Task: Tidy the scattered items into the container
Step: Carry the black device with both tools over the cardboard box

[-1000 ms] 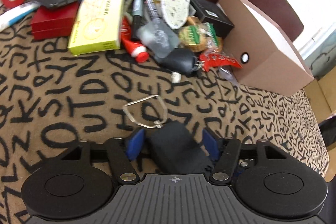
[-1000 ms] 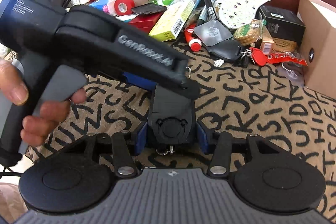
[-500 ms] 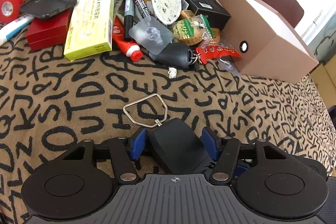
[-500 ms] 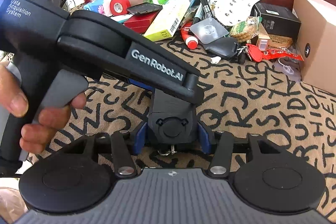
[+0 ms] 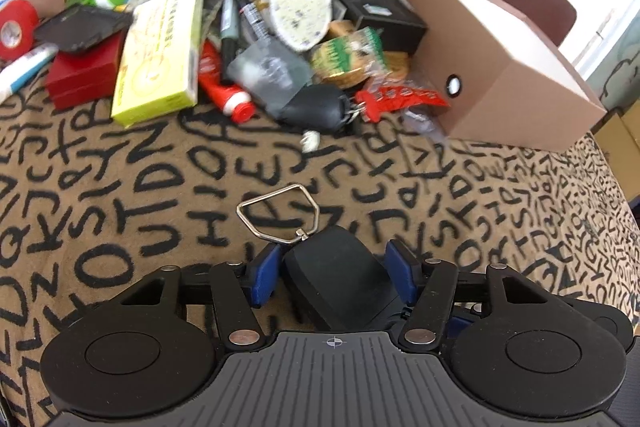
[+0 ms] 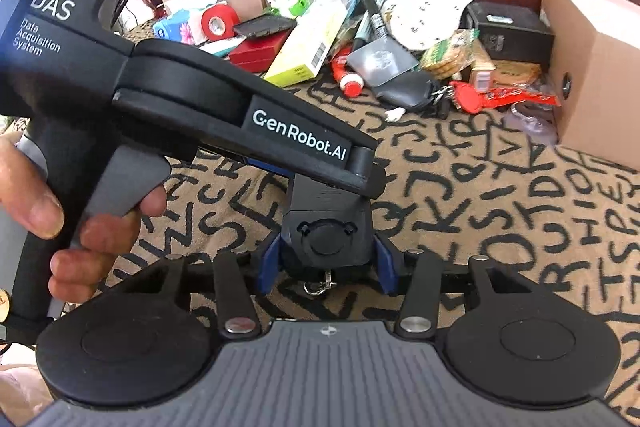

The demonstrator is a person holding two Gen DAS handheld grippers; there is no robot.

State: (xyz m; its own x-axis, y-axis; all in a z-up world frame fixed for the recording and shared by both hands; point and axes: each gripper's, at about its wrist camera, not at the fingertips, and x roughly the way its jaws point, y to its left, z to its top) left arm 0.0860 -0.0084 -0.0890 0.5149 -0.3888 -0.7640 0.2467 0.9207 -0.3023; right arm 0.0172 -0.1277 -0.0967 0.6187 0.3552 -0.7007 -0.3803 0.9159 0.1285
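Blue fingers [image 5: 264,277] of the left gripper [image 5: 334,275] and the right gripper [image 6: 326,261] both pinch one black pouch [image 5: 340,283] from opposite ends. It sits on the lettered cloth [image 5: 120,195], well short of the cardboard box [image 5: 500,67]; its metal ring [image 5: 278,213] points toward the box.

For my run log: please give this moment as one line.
left gripper: shut on black pouch with metal ring | right gripper: shut on black pouch | brown cardboard box: beside pile

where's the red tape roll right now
In the left wrist view the red tape roll sits at the far left edge of the pile, beside the black phone and above the red box.
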